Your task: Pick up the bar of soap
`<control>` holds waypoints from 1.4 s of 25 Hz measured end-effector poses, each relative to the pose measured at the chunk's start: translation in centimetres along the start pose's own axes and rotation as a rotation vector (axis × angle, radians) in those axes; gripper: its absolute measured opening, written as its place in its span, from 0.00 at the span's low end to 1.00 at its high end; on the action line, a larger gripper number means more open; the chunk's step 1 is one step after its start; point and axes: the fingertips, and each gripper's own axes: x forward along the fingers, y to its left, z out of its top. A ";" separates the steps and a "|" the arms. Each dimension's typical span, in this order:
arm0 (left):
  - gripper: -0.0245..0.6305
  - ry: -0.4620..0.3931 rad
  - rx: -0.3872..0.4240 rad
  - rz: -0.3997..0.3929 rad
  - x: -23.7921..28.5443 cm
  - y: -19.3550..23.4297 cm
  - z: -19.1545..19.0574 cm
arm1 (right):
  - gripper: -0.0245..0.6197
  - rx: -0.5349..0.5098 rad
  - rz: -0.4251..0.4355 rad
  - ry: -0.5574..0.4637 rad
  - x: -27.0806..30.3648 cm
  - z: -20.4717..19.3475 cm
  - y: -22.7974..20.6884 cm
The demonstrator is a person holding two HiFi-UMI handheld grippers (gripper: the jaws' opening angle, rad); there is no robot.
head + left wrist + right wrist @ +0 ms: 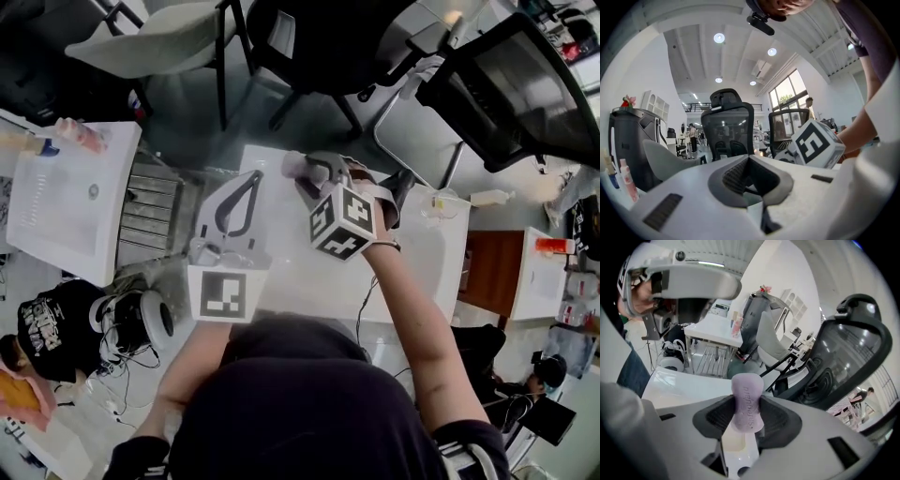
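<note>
A lilac bar of soap [747, 401] stands upright between the dark pads of my right gripper [746, 414], which is shut on it. In the head view that gripper [307, 172] hovers over the far part of the white table [424, 255], with the pale soap [294, 166] showing at its tip. Under the soap in the right gripper view lies a white dish-like thing [737, 450] with a cream hollow. My left gripper [255, 178] is beside it on the left, its jaws [750, 161] shut with nothing between them.
A second white table [66, 197] with bottles [80, 134] stands to the left. Office chairs [319, 37] ring the far side. Headphones [141, 319] and a seated person lie at lower left. A clear item [441, 202] sits on the table's right end.
</note>
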 end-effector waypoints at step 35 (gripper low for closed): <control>0.04 -0.193 0.052 -0.061 -2.9 -4.0 11.8 | 0.33 0.591 -0.844 -0.497 -29.6 -1.3 -7.1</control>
